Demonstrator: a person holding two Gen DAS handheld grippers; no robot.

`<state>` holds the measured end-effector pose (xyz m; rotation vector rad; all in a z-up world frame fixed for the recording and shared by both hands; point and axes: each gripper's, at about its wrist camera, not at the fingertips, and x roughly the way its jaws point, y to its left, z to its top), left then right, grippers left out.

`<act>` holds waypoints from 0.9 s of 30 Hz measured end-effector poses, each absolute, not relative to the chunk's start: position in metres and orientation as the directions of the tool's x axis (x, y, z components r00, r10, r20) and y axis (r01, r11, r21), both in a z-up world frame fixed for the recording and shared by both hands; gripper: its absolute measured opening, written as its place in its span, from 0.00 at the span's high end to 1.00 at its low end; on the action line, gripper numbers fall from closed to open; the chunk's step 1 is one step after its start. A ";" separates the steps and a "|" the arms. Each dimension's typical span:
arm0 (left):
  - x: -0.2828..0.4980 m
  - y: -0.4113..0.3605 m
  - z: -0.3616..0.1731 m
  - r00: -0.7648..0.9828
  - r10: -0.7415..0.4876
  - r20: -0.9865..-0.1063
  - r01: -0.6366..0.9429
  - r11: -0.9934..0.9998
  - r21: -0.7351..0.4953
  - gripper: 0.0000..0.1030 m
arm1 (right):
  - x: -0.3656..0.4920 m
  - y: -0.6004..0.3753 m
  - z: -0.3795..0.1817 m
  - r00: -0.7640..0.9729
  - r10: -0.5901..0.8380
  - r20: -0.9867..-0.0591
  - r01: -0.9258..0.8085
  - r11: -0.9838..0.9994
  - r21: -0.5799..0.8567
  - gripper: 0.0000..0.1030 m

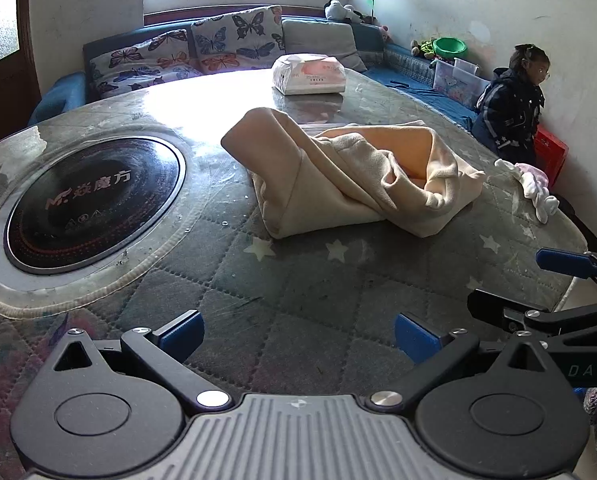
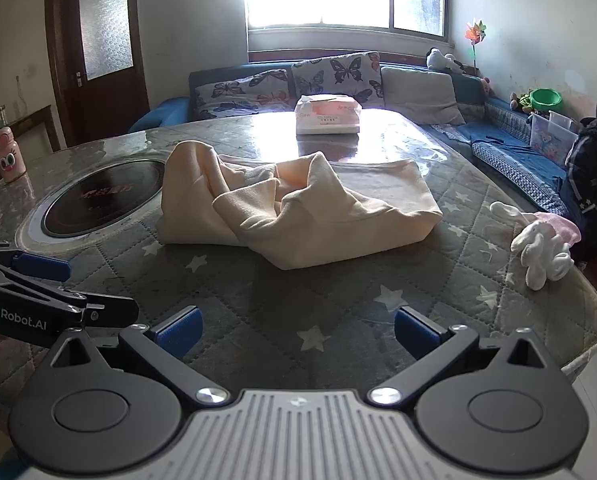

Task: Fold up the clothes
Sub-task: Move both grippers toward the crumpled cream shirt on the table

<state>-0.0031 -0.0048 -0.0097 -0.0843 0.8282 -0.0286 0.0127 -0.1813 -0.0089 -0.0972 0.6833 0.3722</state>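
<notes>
A cream fleece garment (image 1: 350,178) lies crumpled in a loose heap on the quilted star-pattern table cover (image 1: 298,280); it also shows in the right wrist view (image 2: 298,212). My left gripper (image 1: 298,338) is open and empty, held above the cover short of the garment. My right gripper (image 2: 296,332) is open and empty, also short of the garment. The right gripper shows at the right edge of the left wrist view (image 1: 538,284). The left gripper's blue-tipped finger (image 2: 38,266) shows at the left of the right wrist view.
A round black induction hob (image 1: 92,204) is set in the table at left. A tissue pack (image 1: 309,74) sits at the far side. Small white and pink clothes (image 2: 538,248) lie near the right edge. A child (image 1: 512,108) stands beside the table. A sofa with cushions (image 1: 234,40) is behind.
</notes>
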 end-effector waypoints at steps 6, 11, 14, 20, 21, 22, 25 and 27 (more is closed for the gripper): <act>0.002 -0.005 -0.011 0.666 -0.063 -0.743 -0.003 0.996 -0.086 0.00 | 0.018 -0.182 -0.010 0.708 0.300 -0.640 -0.362 0.932 0.037 0.00; 0.007 -0.006 -0.013 0.660 -0.054 -0.749 -0.003 0.997 -0.073 0.00 | 0.023 -0.181 -0.012 0.701 0.300 -0.647 -0.361 0.932 0.041 0.00; 0.010 -0.005 -0.013 0.657 -0.050 -0.752 -0.004 0.998 -0.070 0.00 | 0.024 -0.181 -0.013 0.698 0.301 -0.650 -0.363 0.931 0.042 0.00; 0.016 -0.004 -0.015 0.650 -0.046 -0.759 -0.006 0.998 -0.066 0.00 | 0.029 -0.180 -0.014 0.694 0.299 -0.655 -0.362 0.931 0.041 0.00; 0.018 -0.003 -0.016 0.648 -0.046 -0.760 -0.008 0.998 -0.067 0.00 | 0.031 -0.180 -0.014 0.694 0.298 -0.655 -0.362 0.931 0.041 0.00; 0.019 -0.002 -0.016 0.646 -0.047 -0.762 -0.008 0.998 -0.068 0.00 | 0.033 -0.180 -0.015 0.693 0.298 -0.656 -0.362 0.931 0.040 0.00; 0.022 0.000 -0.017 0.643 -0.048 -0.764 -0.010 0.997 -0.071 0.00 | 0.038 -0.179 -0.015 0.691 0.297 -0.659 -0.365 0.930 0.037 0.00; 0.024 0.000 -0.017 0.645 -0.051 -0.763 -0.008 0.997 -0.073 0.00 | 0.041 -0.178 -0.015 0.688 0.297 -0.662 -0.366 0.930 0.037 0.00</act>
